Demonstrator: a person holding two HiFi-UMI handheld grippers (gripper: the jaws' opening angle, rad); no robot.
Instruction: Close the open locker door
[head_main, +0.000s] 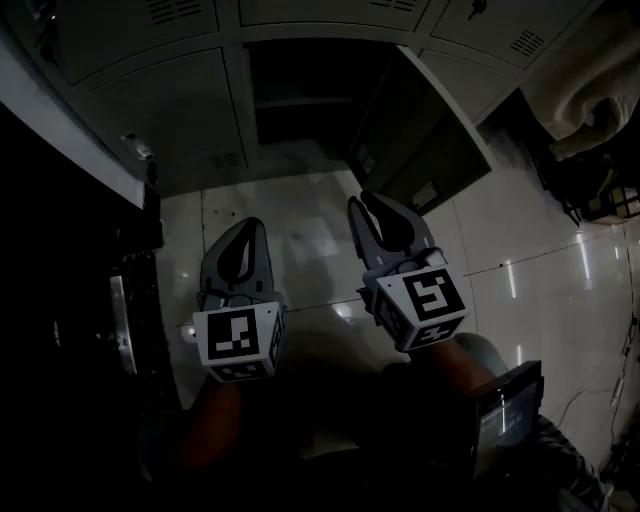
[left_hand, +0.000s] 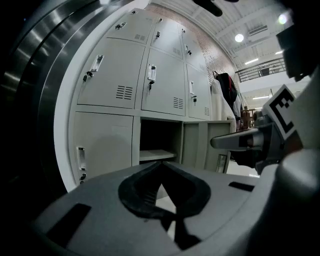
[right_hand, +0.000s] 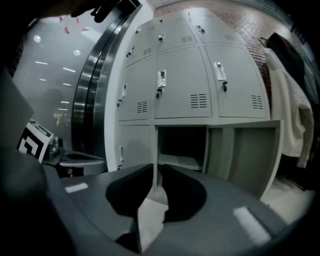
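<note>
The grey locker bank stands ahead, with one bottom compartment (head_main: 300, 100) open and dark inside. Its door (head_main: 420, 150) is swung out toward me on the right side; it also shows as the door (right_hand: 250, 155) in the right gripper view and the door (left_hand: 207, 145) in the left gripper view. My left gripper (head_main: 255, 225) hovers over the floor, short of the lockers, its tips touching with nothing held. My right gripper (head_main: 360, 200) is beside it, closer to the door's edge, its tips a thin slit apart and empty. Neither touches the door.
A dark curved metal-trimmed wall (head_main: 60, 260) runs along the left. A pale coat (head_main: 590, 90) hangs at the right of the lockers, with cables (head_main: 620, 380) on the glossy tiled floor (head_main: 310, 240). The other locker doors (right_hand: 182, 85) are closed.
</note>
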